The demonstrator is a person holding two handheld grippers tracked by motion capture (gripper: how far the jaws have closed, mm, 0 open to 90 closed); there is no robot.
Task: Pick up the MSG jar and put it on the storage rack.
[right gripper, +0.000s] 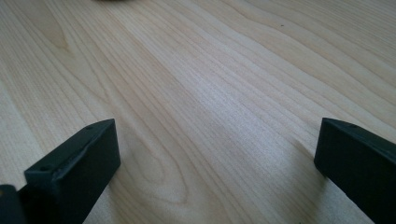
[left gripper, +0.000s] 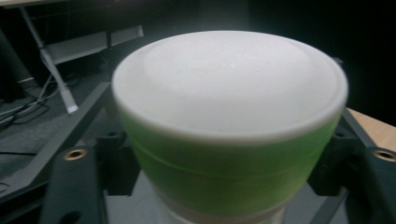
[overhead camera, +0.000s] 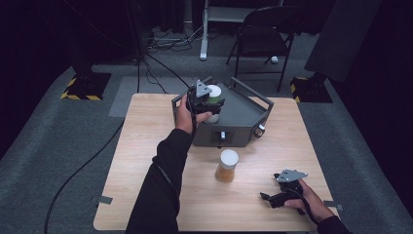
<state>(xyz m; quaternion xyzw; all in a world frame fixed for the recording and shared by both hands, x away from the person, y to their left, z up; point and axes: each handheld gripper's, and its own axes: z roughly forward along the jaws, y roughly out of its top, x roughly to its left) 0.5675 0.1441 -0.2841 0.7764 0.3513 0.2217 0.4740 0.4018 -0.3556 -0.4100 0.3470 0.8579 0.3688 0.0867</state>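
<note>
Green jar point(left gripper: 224, 172) between left gripper point(overhead camera: 208, 100) fingers, contact unclear, on grey tray point(overhead camera: 243, 109); orange jar point(overhead camera: 227, 166) near; right gripper point(overhead camera: 277, 197) fingers spread.

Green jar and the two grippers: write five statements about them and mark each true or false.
1. The green jar has a white lid. True.
2. The green jar stands on the bare wooden table. False: it is over the grey tray at the far side of the table.
3. The left gripper is at the green jar, with a jaw on either side of it. True.
4. The right gripper holds the orange jar. False: its jaws are wide apart with nothing between them, and the orange jar stands alone in the middle of the table.
5. The orange jar has no lid. False: it has a pale lid.
</note>
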